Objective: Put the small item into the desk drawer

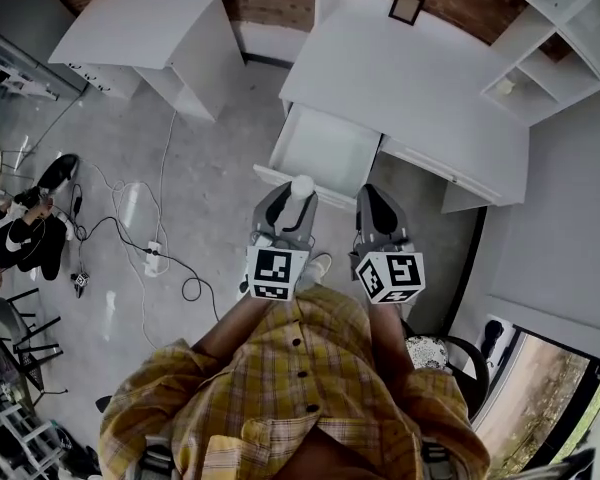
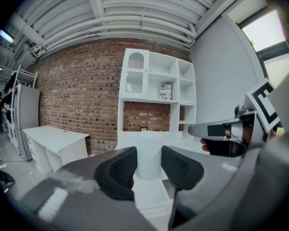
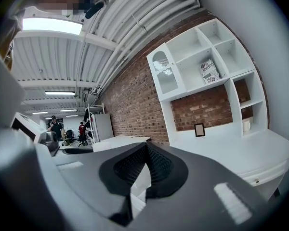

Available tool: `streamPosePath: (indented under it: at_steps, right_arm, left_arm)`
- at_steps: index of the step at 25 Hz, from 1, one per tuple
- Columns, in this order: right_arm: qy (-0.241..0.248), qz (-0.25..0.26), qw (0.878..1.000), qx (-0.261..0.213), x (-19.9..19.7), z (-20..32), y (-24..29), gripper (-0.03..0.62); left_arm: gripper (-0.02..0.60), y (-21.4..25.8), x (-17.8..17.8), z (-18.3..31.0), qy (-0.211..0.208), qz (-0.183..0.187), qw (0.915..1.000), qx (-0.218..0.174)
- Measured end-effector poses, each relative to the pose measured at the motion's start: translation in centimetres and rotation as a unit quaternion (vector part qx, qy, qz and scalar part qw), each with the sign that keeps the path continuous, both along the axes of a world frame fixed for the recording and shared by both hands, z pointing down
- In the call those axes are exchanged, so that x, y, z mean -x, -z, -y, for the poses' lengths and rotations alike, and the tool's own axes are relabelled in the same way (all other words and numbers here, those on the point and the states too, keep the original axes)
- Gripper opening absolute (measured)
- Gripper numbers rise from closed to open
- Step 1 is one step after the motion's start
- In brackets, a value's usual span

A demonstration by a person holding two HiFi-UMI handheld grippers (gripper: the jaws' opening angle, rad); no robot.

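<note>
The small item is a white cylinder with a rounded top. My left gripper is shut on it and holds it upright just short of the open drawer of the white desk. In the left gripper view both dark pads press the item's sides. My right gripper is held beside the left one, level with it, near the drawer's right corner. In the right gripper view its jaws meet with nothing between them. The drawer's inside looks bare.
A small picture frame stands at the back of the desk, and a white shelf unit is to its right. A second white desk stands at the far left. Cables and a power strip lie on the floor; a chair is behind on the right.
</note>
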State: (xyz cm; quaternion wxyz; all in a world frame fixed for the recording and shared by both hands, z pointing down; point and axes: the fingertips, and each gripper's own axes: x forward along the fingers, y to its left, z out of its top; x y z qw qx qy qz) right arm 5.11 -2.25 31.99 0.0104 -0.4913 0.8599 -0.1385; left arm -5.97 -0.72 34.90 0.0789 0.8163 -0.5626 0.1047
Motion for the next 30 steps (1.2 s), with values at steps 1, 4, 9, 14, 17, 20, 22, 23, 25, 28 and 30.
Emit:
streamPosePath:
  at_steps: [1, 4, 9, 14, 17, 20, 22, 23, 25, 28, 30]
  right_arm:
    - [0.0, 0.001, 1.0, 0.002, -0.1, 0.8, -0.2, -0.012]
    - [-0.001, 0.003, 1.0, 0.008, -0.5, 2.6, -0.7, -0.012]
    - [-0.004, 0.007, 1.0, 0.021, -1.1, 4.5, -1.7, -0.012]
    - [-0.01, 0.0, 0.999, 0.041, -1.6, 4.9, -3.5, -0.012]
    - [-0.013, -0.001, 0.998, 0.053, -1.7, 5.2, -4.4, -0.012]
    - [-0.015, 0.0, 0.998, 0.065, -1.5, 5.7, -5.5, -0.012]
    - [-0.014, -0.001, 0.997, 0.074, -1.3, 6.2, -6.3, -0.012]
    - [-0.014, -0.003, 0.997, 0.078, -1.3, 6.5, -6.7, -0.012]
    - [-0.015, -0.006, 0.996, 0.087, -1.2, 7.3, -7.5, -0.012]
    - [-0.02, -0.007, 0.994, 0.103, -1.0, 8.5, -8.6, -0.012]
    - [-0.021, -0.01, 0.994, 0.111, -0.6, 9.3, -9.4, -0.012]
  left_arm:
    - [0.169, -0.2, -0.1, 0.8, 0.0, -0.002, 1.0, 0.002]
    - [0.169, -0.7, -0.5, 2.6, 0.0, 0.002, 1.0, 0.008]
    - [0.169, -1.7, -1.1, 4.5, -0.003, 0.013, 0.9997, 0.02]
    - [0.169, -3.2, -1.3, 5.3, -0.005, 0.023, 0.999, 0.037]
    - [0.169, -4.0, -1.4, 5.6, -0.007, 0.024, 0.9984, 0.051]
    - [0.169, -5.0, -1.4, 6.4, -0.01, 0.03, 0.9975, 0.064]
    - [0.169, -5.6, -1.3, 7.1, -0.012, 0.031, 0.9969, 0.072]
    - [0.169, -6.0, -1.3, 7.6, -0.012, 0.03, 0.9966, 0.076]
    - [0.169, -6.7, -1.2, 8.5, -0.012, 0.025, 0.996, 0.085]
    - [0.169, -8.0, -1.0, 9.9, -0.018, 0.026, 0.9941, 0.104]
    - [0.169, -9.0, -0.6, 10.9, -0.019, 0.03, 0.9927, 0.115]
